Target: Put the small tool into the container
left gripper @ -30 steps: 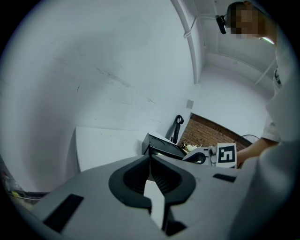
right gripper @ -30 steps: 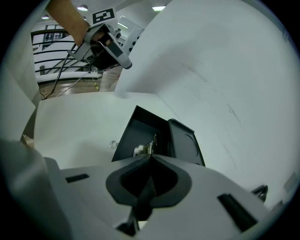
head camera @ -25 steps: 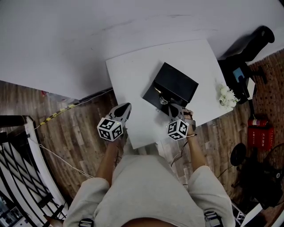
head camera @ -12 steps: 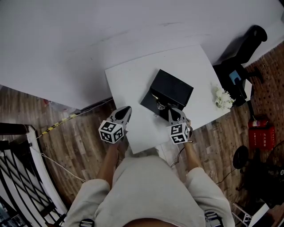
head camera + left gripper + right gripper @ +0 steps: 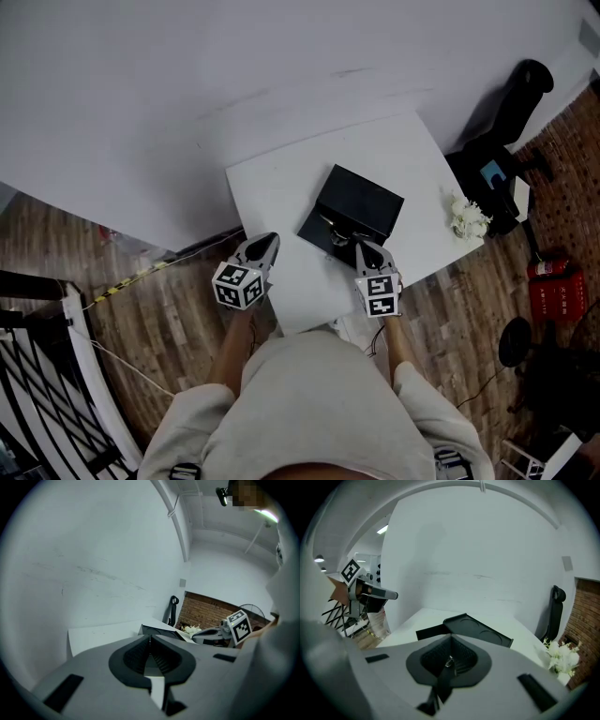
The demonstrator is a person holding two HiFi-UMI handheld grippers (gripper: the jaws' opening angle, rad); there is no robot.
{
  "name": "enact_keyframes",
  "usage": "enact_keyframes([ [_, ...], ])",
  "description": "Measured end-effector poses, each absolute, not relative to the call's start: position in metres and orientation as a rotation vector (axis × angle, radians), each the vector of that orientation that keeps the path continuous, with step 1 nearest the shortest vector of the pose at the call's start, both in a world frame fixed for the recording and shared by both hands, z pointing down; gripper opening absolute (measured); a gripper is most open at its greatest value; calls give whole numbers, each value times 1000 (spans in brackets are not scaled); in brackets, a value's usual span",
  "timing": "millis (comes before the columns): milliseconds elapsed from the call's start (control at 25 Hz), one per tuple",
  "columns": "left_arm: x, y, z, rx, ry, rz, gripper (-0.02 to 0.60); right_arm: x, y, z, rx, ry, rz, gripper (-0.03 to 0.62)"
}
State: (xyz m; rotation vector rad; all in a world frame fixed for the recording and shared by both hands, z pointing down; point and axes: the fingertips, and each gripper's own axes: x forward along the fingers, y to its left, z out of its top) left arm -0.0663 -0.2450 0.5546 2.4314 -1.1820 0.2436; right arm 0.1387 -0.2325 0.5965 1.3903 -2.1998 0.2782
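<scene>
The black container (image 5: 356, 208) lies open on the white table (image 5: 281, 183); the right gripper view shows its tray with round recesses (image 5: 480, 631). My right gripper (image 5: 361, 247) hovers at the container's near edge. It is shut on the small tool (image 5: 449, 661), a thin dark piece with a shiny metal tip pinched between the pads, its dark end hanging below the jaws. My left gripper (image 5: 265, 242) is held over the table's near left part, apart from the container. Its jaws (image 5: 150, 644) are shut with nothing between them.
A white flower bunch (image 5: 466, 217) lies on the table's right corner. A black stand (image 5: 514, 98) and a red extinguisher (image 5: 555, 281) are on the wooden floor to the right. A black and white rack (image 5: 37, 375) stands at the left. A white wall backs the table.
Both grippers have risen and drawn back a little toward the person. The right gripper has rolled, its marker cube now turned, and its tip has come off the container's front edge.
</scene>
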Motion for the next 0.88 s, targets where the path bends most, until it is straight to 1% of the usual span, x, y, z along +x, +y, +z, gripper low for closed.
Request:
enact_keyframes([
  [480,-62,-244,530,2477,-1204,231,15,144,-223,559,1506,-2275,307,-2],
  [880,-60,-235,516,2496,-1230,222,15,156,-216,536,1558,-2294,248,-2],
])
